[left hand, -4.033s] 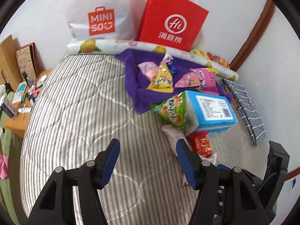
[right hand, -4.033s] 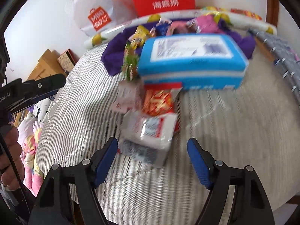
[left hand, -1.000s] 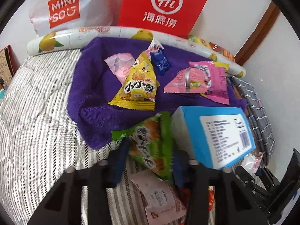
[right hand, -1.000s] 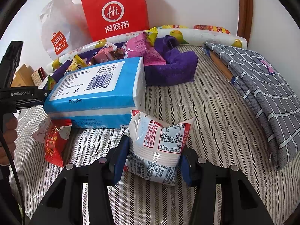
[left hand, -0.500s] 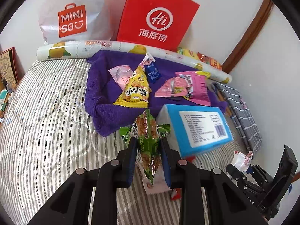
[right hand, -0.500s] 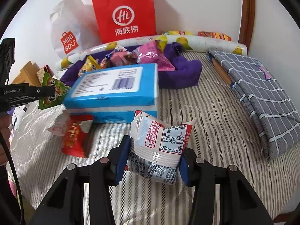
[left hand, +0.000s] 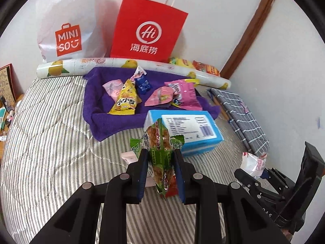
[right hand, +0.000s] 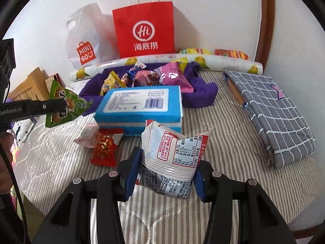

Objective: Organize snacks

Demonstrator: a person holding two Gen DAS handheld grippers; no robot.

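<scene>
A: Left gripper (left hand: pixel 160 174)?
B: Clamped tight on green snack packet (left hand: pixel 159 142) — blue pads pressing both flanks, packet upright, clear of striped bedspread (left hand: pixel 50 142). Jaws drawn in narrow.

A: Right gripper (right hand: pixel 164 172)?
B: Closed on white packet with red label (right hand: pixel 172 154), pads dug into lower sides, packet raised off the bedding.

A: Directly ahead?
B: Blue-and-white box (right hand: pixel 140 103), barcode label up, flat on the bedspread. Against its front left corner, red packet (right hand: pixel 104 144) overlapping pale pink packet (right hand: pixel 86 136).

A: Further out?
B: Purple towel (left hand: pixel 105 120) behind the box, carrying yellow packet (left hand: pixel 126 99), small blue packet (left hand: pixel 143 84), pink packets (left hand: pixel 182 94). Beyond that, lemon-print roll (left hand: pixel 85 66) along the wall, with red paper bag (left hand: pixel 148 32) and white Miniso bag (left hand: pixel 69 38) standing behind it. Folded grey checked cloth (right hand: pixel 274 109) at right edge, well apart from the snacks.
</scene>
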